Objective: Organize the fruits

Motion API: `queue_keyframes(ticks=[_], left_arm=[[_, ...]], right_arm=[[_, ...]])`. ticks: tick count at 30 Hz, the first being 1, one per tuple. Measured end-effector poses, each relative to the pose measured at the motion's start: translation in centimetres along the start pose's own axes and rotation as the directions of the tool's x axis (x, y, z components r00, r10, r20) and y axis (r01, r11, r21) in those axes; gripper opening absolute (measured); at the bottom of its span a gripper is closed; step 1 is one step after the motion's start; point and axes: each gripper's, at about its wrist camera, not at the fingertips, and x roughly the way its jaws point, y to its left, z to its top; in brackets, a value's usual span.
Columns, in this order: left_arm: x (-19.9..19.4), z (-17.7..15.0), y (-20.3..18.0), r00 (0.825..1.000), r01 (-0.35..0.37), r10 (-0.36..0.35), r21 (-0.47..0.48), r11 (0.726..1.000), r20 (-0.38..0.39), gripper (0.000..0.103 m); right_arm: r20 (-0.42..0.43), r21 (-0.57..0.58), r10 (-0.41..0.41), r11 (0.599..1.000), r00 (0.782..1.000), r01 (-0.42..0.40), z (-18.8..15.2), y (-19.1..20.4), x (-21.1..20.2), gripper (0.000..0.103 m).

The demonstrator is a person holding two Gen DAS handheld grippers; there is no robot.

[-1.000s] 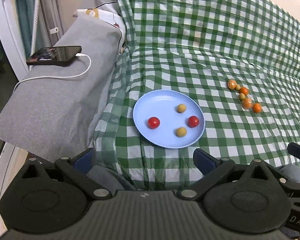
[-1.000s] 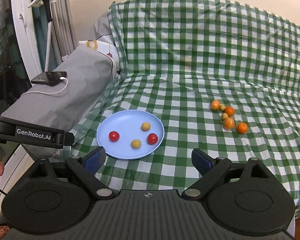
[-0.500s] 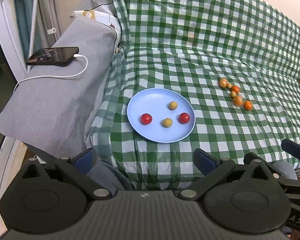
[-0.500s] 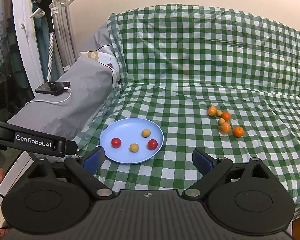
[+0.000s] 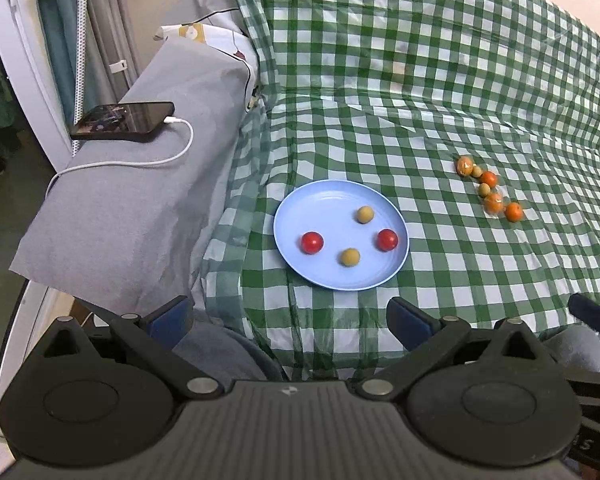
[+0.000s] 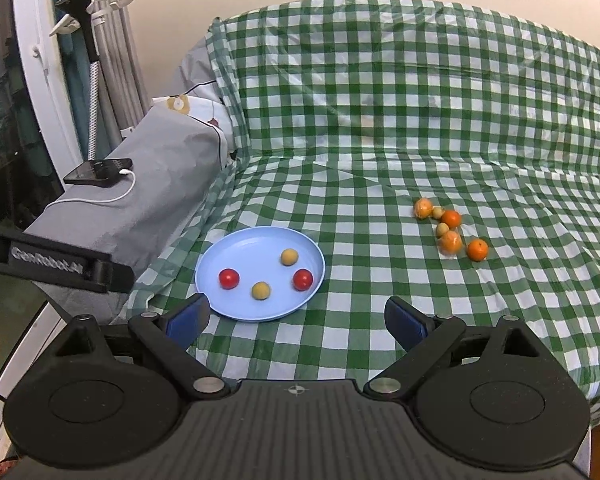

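**Two open grippers above a plate of fruit on a checked cloth**

A green-and-white checked cloth [image 6: 380,184] covers a sofa-like seat and its backrest. Near the front left of the seat sits a light blue plate [image 6: 240,252]. On it lie four small round fruits, apart from one another: two red ones [image 6: 229,278] [image 6: 302,279] and two yellowish ones [image 6: 289,257] [image 6: 260,290].

Well to the right of the plate, a small cluster of loose fruit [image 6: 450,232] lies on the cloth: four orange pieces and two smaller pale ones, close together in a short line, some touching.

The left gripper [image 5: 288,316] hangs over the front edge of the seat, its blue-padded jaws spread wide and holding nothing. The right gripper [image 6: 296,318] hovers just in front of the plate, jaws likewise wide apart and empty.

To the left, a grey armrest [image 5: 132,208] carries a black phone [image 5: 124,122] with a white cable [image 5: 140,162] plugged in.
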Motion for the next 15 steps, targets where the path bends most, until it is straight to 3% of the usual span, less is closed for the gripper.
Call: queue_keyframes(ticks=[4,15], left_arm=[[-1.0,1.4,0.1,1.000,0.027,-0.027,-0.021,0.999,-0.008,0.103],[-3.9,5.2,-1.0,1.000,0.006,-0.007,0.023,1.000,0.020,0.103]], right_arm=[[-0.008,0.027,-0.013,1.000,1.000,0.014,0.1,-0.5,0.3,0.095],[-0.007,0.137,-0.030,0.990,1.000,0.031,2.0,-3.8,0.5,0.095]])
